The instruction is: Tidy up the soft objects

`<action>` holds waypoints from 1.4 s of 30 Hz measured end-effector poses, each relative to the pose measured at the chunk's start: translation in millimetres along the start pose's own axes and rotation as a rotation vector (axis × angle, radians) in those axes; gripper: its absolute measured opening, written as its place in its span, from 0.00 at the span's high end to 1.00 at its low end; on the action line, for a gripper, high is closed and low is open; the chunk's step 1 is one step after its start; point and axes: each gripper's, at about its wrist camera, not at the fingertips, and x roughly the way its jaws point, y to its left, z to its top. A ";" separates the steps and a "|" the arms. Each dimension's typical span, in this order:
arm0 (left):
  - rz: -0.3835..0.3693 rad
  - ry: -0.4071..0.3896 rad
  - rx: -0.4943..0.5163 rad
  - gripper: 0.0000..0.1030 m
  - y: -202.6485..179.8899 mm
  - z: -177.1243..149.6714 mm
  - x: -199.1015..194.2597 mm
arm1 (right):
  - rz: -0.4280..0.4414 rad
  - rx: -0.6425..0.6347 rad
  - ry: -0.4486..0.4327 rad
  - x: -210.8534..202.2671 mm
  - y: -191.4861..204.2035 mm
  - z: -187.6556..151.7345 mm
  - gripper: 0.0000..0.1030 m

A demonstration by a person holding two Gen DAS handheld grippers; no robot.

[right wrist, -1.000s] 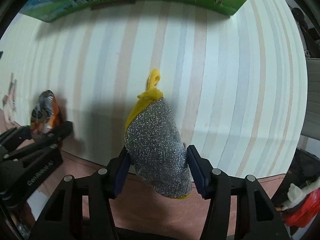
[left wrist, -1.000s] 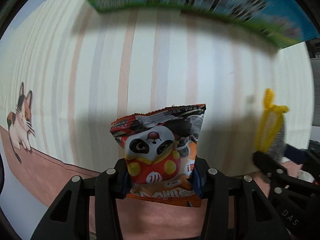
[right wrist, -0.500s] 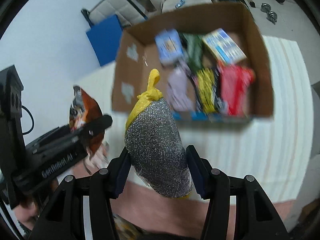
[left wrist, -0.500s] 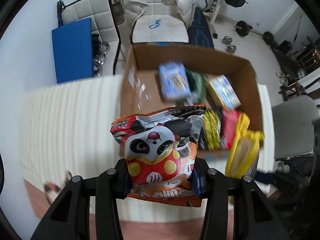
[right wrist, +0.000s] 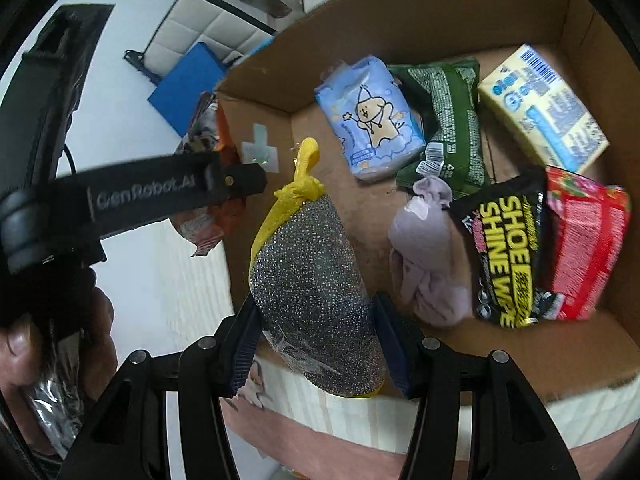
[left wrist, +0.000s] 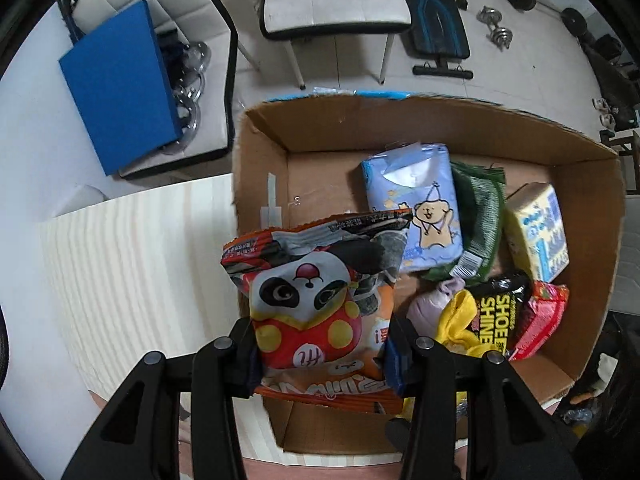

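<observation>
- Panda snack bag [left wrist: 316, 308]: it sits clenched between the pads of the left claw [left wrist: 320, 354], pinched across its lower half, and hangs over the near-left corner of the cardboard box [left wrist: 472, 128].
- Its long axis runs straight out along the claw's fingers, sealed top edge farthest from the claw, printed panda face toward the camera and upright in that view. As the claw seems to point downward, I judge the bag hangs top-edge first toward the box floor.
- Scouring pad [right wrist: 316, 292]: the right claw [right wrist: 316, 344] grasps this silver-mesh pad around its wide base. Its long axis also runs out along the fingers, leaning slightly left, with the knotted yellow tip [right wrist: 306, 168] farthest from the claw, over the bare left part of the box floor.
- Step in hand, as I judge it: both soft things are being carried to the box, each claw loaded, and neither is released yet.
- Beyond the claws, the box holds a blue bear-print pack [left wrist: 420, 208], a green packet [left wrist: 480, 220], a yellow carton [left wrist: 538, 232], a lilac cloth bundle [right wrist: 430, 256], a black shoe-shine wipe pack [right wrist: 508, 256] and a red packet [right wrist: 584, 248], crowded to the right of both claws.
- The next move calls for lowering each load into the bare brown floor ahead and left, clear of the left wall, then opening the claws; the two claws are near each other, so they should not collide.
- The box rests on a pale striped surface [left wrist: 132, 264], left of the left claw.
</observation>
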 end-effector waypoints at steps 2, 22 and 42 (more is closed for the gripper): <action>0.010 0.011 0.007 0.56 -0.5 4.7 7.1 | -0.012 0.010 0.005 10.8 -1.7 4.8 0.44; 0.032 -0.047 0.020 0.16 -10.7 8.4 -2.8 | -0.151 -0.024 0.018 30.8 -6.2 10.7 0.18; 0.005 -0.326 -0.064 0.02 -42.1 -102.7 -36.2 | -0.529 -0.150 -0.189 -96.7 -50.9 -27.1 0.00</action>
